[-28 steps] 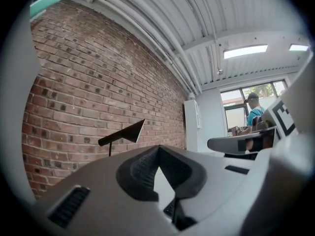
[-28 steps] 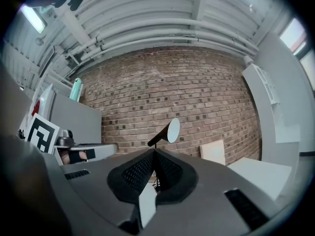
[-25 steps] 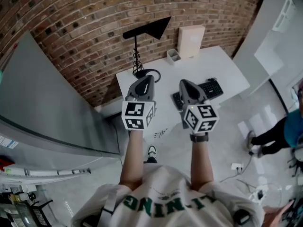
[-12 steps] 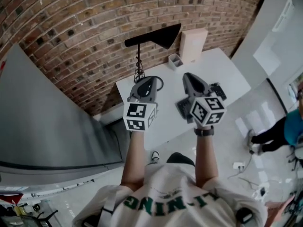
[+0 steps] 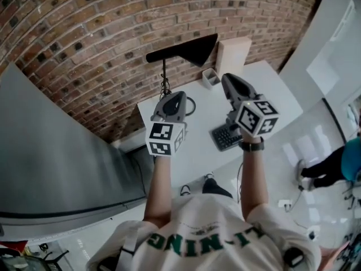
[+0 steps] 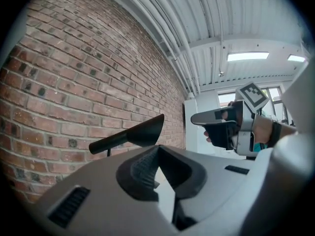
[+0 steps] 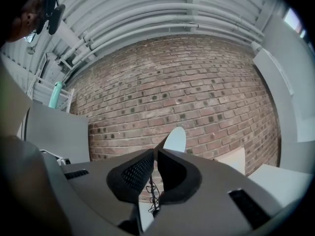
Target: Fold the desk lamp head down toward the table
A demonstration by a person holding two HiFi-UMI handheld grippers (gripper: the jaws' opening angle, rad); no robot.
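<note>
Lamp head (image 5: 189, 49) is up, approx level on top of its thin pole (image 5: 164, 72), at the back-left of the white worktop (image 5: 265, 86) by the brick wall. Not folded yet, so the task looks barely begun. The base is mostly hidden behind the left gripper (image 5: 175, 97).

Both grippers are held out level and aimed at the lamp, neither touching it. The right gripper (image 5: 228, 81) sits higher and to the right of the head. In its own view the head's pale underside shows just over the jaw tips, w/ pole and cable coil in the slot below. Prob it's lined up w/ the head b/c that hand will do the folding. Its jaws are closed tip to tip w/ nothing btwn them. The left gripper is lower, in front of pole and base, maybe to steady the lamp so it doesn't tip when the head is pressed. Its jaws also meet at the tips and are empty, and the head shows above and beyond them in its own view.

W/ jaws closed, the next move is likely either a push down on the head w/ the tips, or opening first to pinch the thin edge.

Keyboard (image 5: 225, 135), small tray (image 5: 210, 78) and beige box (image 5: 232, 55) sit to the right of the lamp, off the head's probable path.
</note>
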